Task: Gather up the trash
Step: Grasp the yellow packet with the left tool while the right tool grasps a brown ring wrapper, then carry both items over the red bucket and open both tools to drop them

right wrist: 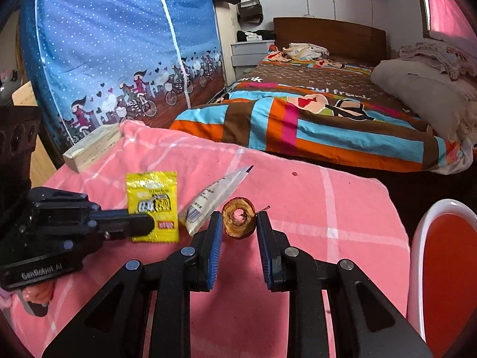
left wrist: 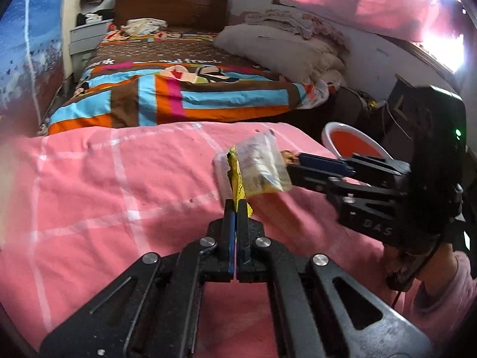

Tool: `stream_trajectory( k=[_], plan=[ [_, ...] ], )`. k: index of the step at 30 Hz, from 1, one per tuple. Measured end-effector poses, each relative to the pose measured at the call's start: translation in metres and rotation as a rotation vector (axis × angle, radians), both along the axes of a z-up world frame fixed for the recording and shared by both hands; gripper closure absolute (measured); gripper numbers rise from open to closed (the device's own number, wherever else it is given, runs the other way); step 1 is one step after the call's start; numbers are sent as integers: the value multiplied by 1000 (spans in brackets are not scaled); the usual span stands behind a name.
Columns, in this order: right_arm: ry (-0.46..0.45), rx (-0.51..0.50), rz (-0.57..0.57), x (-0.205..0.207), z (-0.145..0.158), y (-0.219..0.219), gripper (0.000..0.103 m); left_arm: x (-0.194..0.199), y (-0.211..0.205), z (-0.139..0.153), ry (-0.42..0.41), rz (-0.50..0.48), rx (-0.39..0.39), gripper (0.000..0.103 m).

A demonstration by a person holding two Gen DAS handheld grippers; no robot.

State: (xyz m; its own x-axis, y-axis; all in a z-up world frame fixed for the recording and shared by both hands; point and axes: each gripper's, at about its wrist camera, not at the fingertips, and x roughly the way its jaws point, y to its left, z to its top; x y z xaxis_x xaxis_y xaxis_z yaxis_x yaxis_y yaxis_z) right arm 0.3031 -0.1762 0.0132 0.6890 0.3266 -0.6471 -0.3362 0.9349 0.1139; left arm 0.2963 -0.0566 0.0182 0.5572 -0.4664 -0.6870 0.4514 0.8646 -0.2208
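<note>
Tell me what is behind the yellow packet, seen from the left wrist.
Behind the packet lies the white tube, and past it the core between the right tongs. The packet covers a strip of the tube, so that part cannot be seen.

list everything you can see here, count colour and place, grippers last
yellow packet: 1, yellow, held by left gripper
clear bag: 1, translucent white, beside the packet above the pink cloth
dried fruit ring: 1, brown, between right gripper's fingers
pink cloth: 1, pink with white checks, covering the near surface
bin: 1, white rim, red inside, far right
wood block: 1, pale, cloth's far-left corner
bed: 1, striped cover, behind
left gripper: 1, black, shut on packet
right gripper: 1, black, around ring
</note>
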Motion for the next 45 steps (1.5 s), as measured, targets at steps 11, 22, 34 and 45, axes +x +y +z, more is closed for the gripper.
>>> stream_trajectory(
  k=[11,22,34,45],
  plan=[
    [1,24,-22,-5,0,-17,82,7,6,-3,40,75,-62,100],
    [5,43,-33,-5,-2,-27,82,6,-10,-2,20,65,-33,100],
    [3,58,-50,-7,-3,-34,82,8,-17,0,13,80,-20,100],
    [-347,116,-149,-59,36,-70,82,-18,-48,48,-261,83,-125,100]
  ],
)
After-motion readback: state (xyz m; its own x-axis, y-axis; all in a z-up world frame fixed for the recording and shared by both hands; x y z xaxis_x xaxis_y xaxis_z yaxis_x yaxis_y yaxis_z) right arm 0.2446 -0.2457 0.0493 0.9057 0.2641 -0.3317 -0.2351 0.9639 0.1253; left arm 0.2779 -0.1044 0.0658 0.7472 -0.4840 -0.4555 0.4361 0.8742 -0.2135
